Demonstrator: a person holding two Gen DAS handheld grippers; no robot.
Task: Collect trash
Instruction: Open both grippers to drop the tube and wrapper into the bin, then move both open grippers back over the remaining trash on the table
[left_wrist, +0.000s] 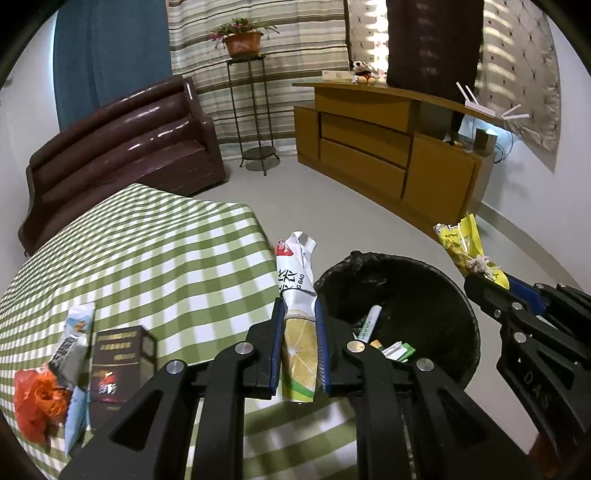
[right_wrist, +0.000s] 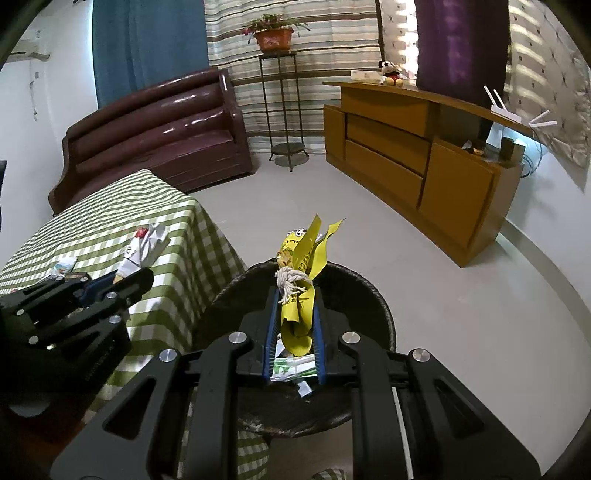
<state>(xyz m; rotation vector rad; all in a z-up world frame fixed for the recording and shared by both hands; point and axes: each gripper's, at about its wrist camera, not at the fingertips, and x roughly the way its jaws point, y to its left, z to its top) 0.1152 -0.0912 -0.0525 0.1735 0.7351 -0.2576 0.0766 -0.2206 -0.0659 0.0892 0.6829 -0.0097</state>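
My left gripper (left_wrist: 299, 306) is shut on a white bag with a lemon picture (left_wrist: 298, 291) and holds it above the table edge, just left of the black bin (left_wrist: 469, 321). My right gripper (right_wrist: 295, 295) is shut on a yellow wrapper tied with white string (right_wrist: 301, 273) and holds it over the bin (right_wrist: 376, 299). The bin holds several green and white scraps (left_wrist: 391, 349). The right gripper with the yellow wrapper (left_wrist: 467, 247) also shows in the left wrist view, over the bin's right rim. The left gripper (right_wrist: 125, 277) shows in the right wrist view over the table.
The table has a green checked cloth (left_wrist: 147, 251). On it lie a dark box (left_wrist: 120, 365), a blue-white packet (left_wrist: 75, 332) and an orange bag (left_wrist: 37, 402). A brown sofa (left_wrist: 122, 147), a plant stand (left_wrist: 255, 110) and a wooden cabinet (left_wrist: 388, 147) stand beyond on the pale floor.
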